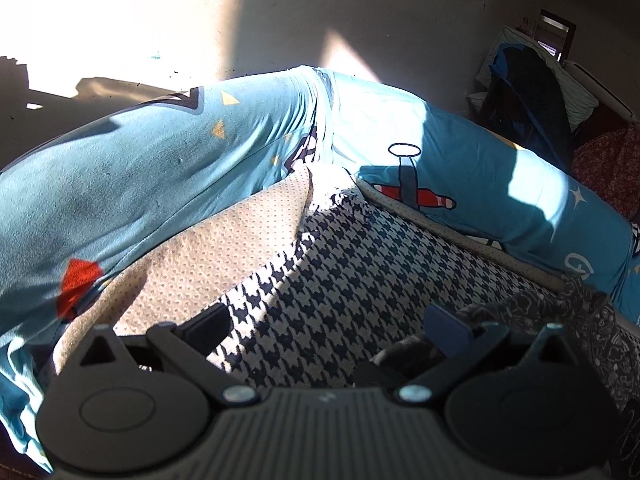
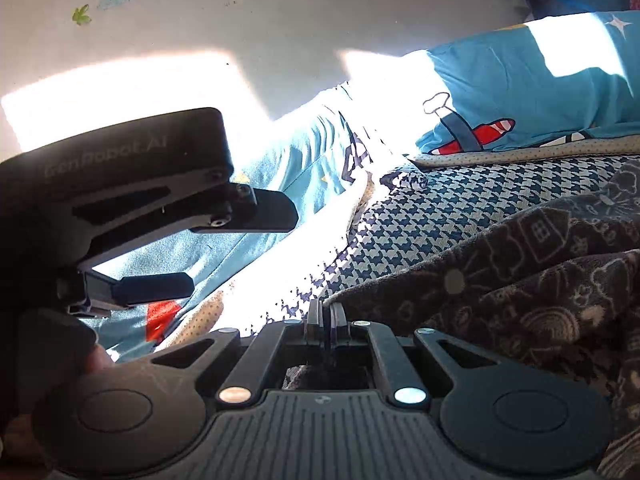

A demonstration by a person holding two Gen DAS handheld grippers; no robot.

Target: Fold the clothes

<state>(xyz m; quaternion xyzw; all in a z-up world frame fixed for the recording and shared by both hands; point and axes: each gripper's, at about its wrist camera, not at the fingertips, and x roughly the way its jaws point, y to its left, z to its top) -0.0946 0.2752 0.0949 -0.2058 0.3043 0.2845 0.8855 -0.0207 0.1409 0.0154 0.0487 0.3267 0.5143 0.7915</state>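
Left tongs [image 1: 326, 322] spread wide, nothing between the two fingers, hovering over a houndstooth mat [image 1: 344, 280] in black and white. Same left tongs [image 2: 244, 246] seen from the right wrist view, side on at the left of the picture, fingers well apart and bare.

Right tongs [image 2: 326, 316] pressed together, pinching the edge of a dark garment [image 2: 520, 288] printed with pale line drawings of houses and other small figures. Garment bunched in folds at the right of that view, lying on the houndstooth mat [image 2: 480, 200]. From the left wrist view, only a strip of the dark garment [image 1: 588, 320] visible at the lower right, just beside the right-hand finger.

Mat partly turned up along its far and left edges, showing a beige dotted underside [image 1: 224, 252]. Under and behind the mat, a blue bedsheet [image 1: 160, 168] with a cartoon aeroplane [image 1: 416, 194] in red and white, stars and small triangles. Same blue bedsheet [image 2: 520, 92] across the upper right of the right wrist view, aeroplane [image 2: 472, 136] close above the mat's edge.

Strong sunlight in patches over sheet, mat and the pale wall [image 1: 360, 12] behind. A heap of dark and blue cloth [image 1: 524, 92] at the far right, contents hard to tell. No container in sight.
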